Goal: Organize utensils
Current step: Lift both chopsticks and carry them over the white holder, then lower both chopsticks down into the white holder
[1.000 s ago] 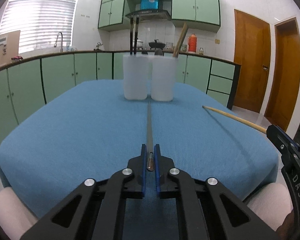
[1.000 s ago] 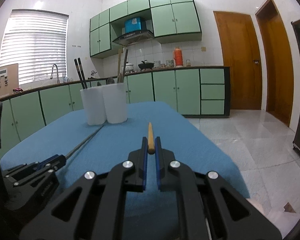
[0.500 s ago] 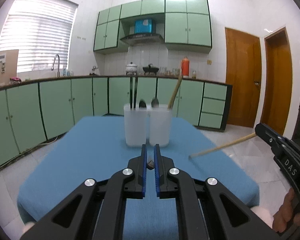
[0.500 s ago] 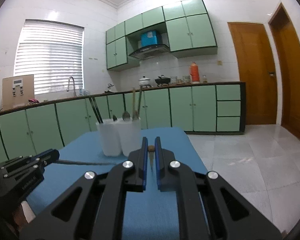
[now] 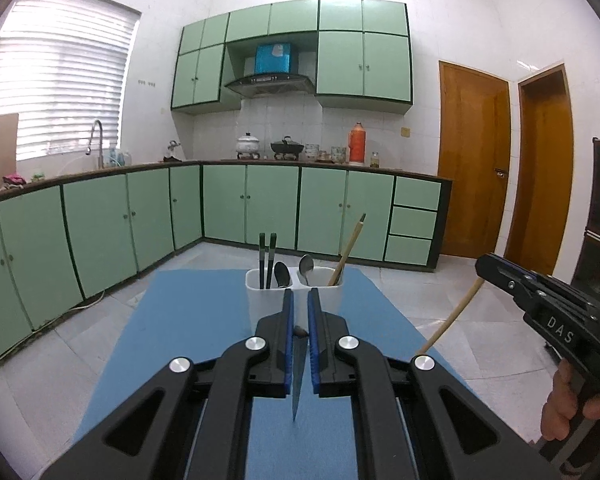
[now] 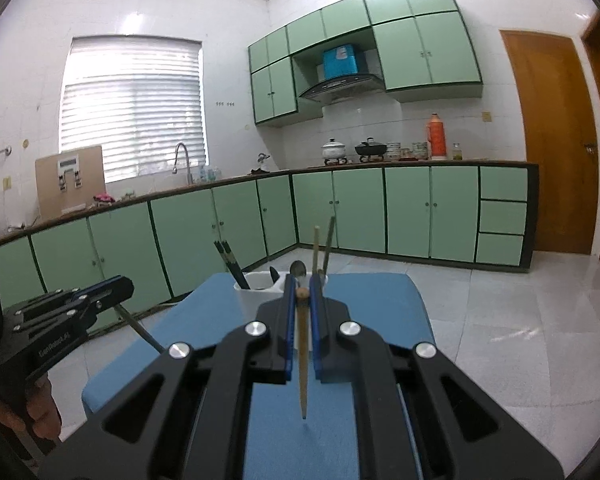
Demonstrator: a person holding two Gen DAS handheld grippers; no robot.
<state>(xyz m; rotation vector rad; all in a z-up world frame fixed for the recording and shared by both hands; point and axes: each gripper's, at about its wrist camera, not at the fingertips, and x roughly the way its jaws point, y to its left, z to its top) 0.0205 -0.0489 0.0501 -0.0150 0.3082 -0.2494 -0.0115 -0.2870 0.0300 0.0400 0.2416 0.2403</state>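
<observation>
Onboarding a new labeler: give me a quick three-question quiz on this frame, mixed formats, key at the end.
1. True or false: the left gripper is shut on a dark chopstick that hangs tip-down.
2. What does the right gripper hold? A) a spoon B) a wooden chopstick C) nothing
3. Fill in: the two white cups stand side by side on the ____ tablecloth.

Key: 1 true; 2 B; 3 blue. Both chopsticks hang clear of the cloth, each pinched near its thick top end.
</observation>
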